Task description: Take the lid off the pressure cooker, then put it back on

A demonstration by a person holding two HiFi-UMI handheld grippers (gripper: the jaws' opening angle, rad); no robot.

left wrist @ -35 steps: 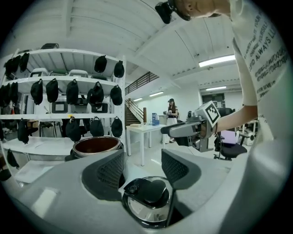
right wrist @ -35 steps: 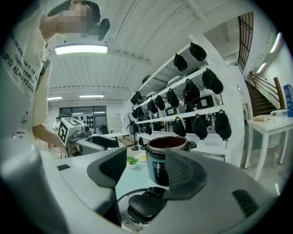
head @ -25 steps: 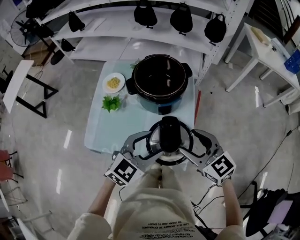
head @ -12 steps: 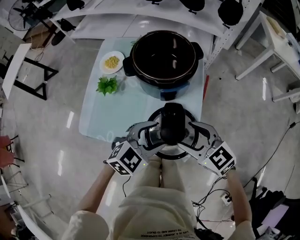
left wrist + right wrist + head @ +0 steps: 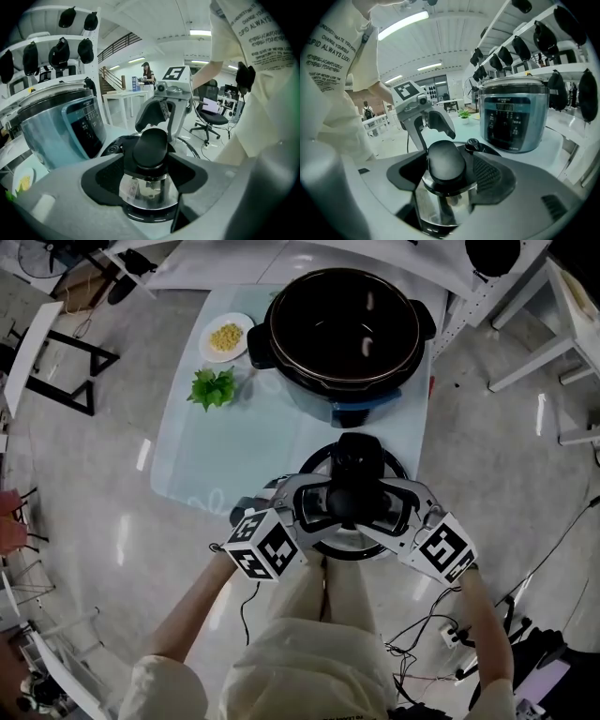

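The open pressure cooker (image 5: 342, 329) stands at the far end of the pale blue table (image 5: 234, 456), its pot dark inside. Its lid (image 5: 315, 461), steel with a black handle (image 5: 354, 486), is at the table's near edge in front of the cooker. I cannot tell if it rests on the table. My left gripper (image 5: 323, 507) and right gripper (image 5: 389, 507) meet from both sides, each shut around the handle's neck. The left gripper view shows the handle (image 5: 151, 147) between the jaws, with the cooker (image 5: 61, 129) to the left. In the right gripper view the handle (image 5: 446, 161) sits the same way, with the cooker (image 5: 513, 117) beyond.
A white plate of corn (image 5: 226, 337) and a bunch of greens (image 5: 213, 387) lie left of the cooker. A white shelf rack (image 5: 281, 254) runs behind the table. A white side table (image 5: 572, 315) stands at the right. Cables (image 5: 422, 634) trail on the floor near the person's legs.
Both grippers have drawn in from the lid's sides to its handle. The head camera has moved closer, so cooker and lid look larger and higher in view.
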